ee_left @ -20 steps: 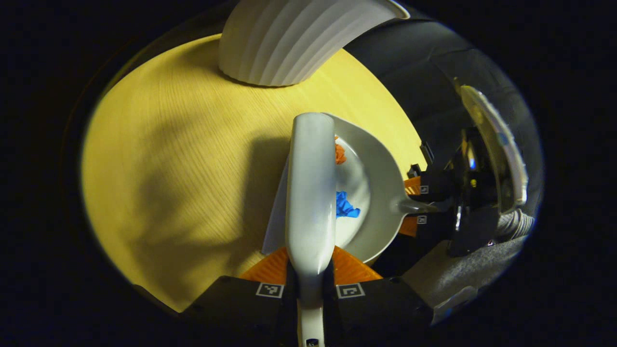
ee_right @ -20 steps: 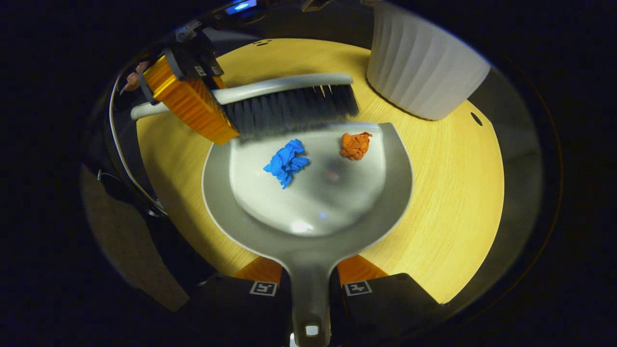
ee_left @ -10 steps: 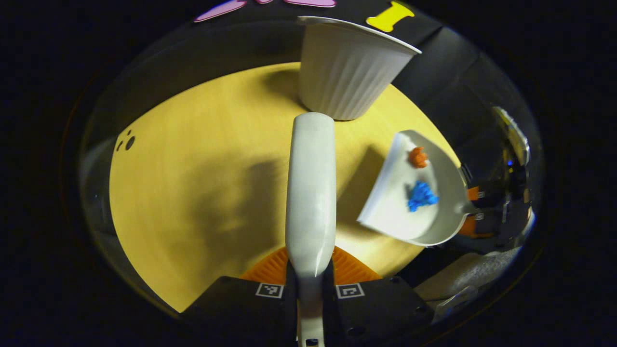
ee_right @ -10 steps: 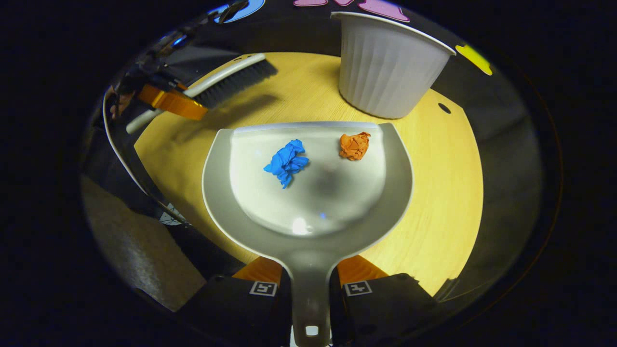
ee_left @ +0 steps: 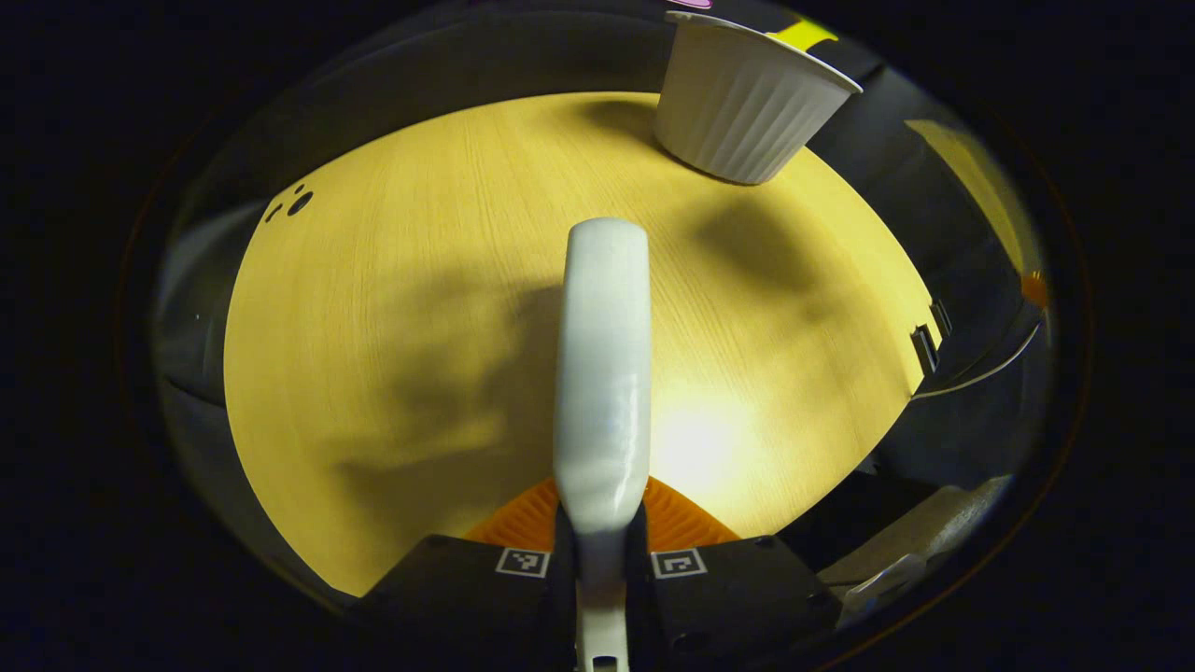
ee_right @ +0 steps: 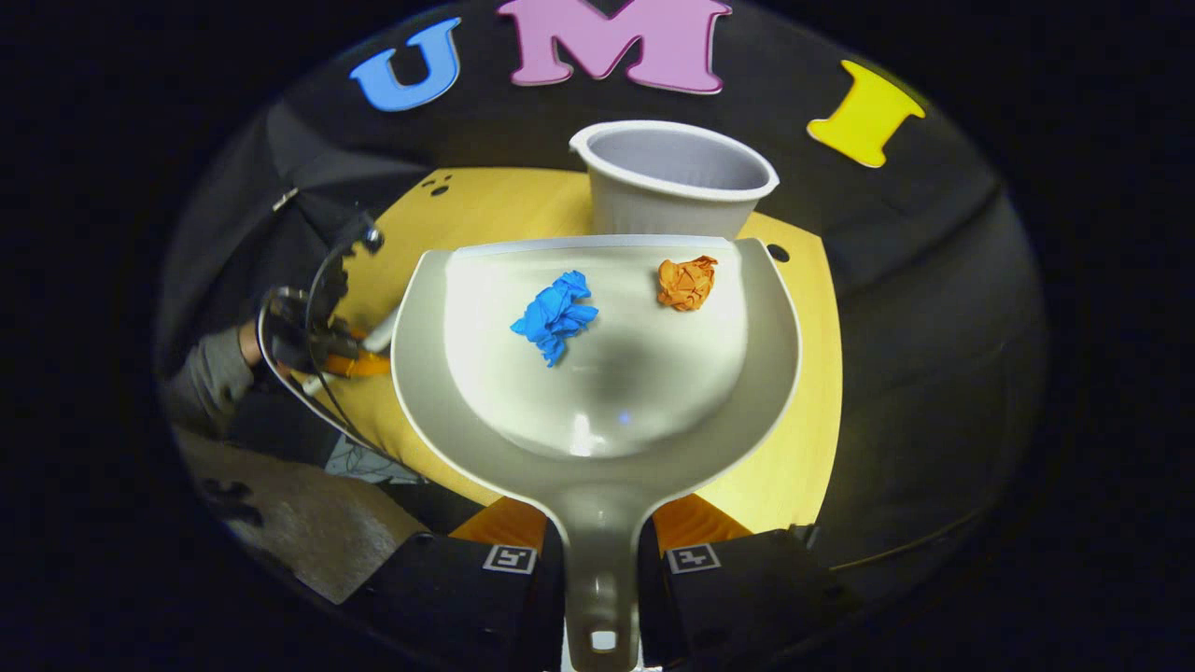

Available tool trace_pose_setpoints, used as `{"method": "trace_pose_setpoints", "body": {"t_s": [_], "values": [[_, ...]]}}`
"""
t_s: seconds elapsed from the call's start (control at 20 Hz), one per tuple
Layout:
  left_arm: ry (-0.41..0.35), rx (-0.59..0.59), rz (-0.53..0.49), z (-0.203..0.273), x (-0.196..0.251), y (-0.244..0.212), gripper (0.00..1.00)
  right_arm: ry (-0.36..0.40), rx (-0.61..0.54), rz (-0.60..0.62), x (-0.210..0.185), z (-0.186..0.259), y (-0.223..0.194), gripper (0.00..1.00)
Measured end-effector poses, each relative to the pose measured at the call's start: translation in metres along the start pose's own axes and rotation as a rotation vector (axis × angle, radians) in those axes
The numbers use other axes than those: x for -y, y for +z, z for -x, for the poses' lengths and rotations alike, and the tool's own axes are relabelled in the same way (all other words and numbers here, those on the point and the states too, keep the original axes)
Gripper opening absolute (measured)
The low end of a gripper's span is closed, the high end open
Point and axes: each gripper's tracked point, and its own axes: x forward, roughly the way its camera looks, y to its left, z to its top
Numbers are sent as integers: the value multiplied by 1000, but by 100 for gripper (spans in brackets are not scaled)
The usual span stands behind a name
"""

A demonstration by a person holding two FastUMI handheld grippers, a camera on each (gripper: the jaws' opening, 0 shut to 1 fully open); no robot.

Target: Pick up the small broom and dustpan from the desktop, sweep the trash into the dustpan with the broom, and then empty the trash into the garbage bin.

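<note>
Left gripper view: the left gripper (ee_left: 602, 537) has its fingers clamped on the broom (ee_left: 602, 373) handle, which runs up the centre of the frame over the yellow worktop (ee_left: 392, 280). The white garbage bin (ee_left: 747, 103) stands at upper right.

Right gripper view: the right gripper (ee_right: 602, 551) fingers grip the dustpan (ee_right: 597, 373) handle at bottom centre. Blue paper (ee_right: 554, 315) and orange paper (ee_right: 686, 282) lie in the pan, with the bin just beyond its front edge.
</note>
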Motion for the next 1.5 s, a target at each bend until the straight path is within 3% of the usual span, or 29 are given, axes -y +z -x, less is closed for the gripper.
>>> {"method": "trace_pose_setpoints", "body": {"t_s": [0.2, 0.25, 0.55, 0.65, 1.05, 1.2, 1.5], "values": [[-13, 9, 2, -3, -7, -14, 25, -101, 51, -21, 44, 18, 62, 36], [-19, 12, 3, -3, -8, -15, 25, -134, 53, -13, 56, 20, 78, 39], [-40, 33, 14, -4, -12, -17, 27, -357, -1, 135, 117, 14, 146, 36], [-48, 37, 21, -4, -13, -19, 27, -406, -30, 202, 129, 10, 166, 31], [-67, 42, 76, -8, -16, -24, 25, -626, -291, 588, 180, -2, 223, 34], [-67, 41, 80, -9, -17, -23, 25, -642, -370, 694, 181, -2, 237, 34], [-54, 36, 66, -7, -15, -18, 25, -603, -372, 687, 183, -11, 241, 35]]}}
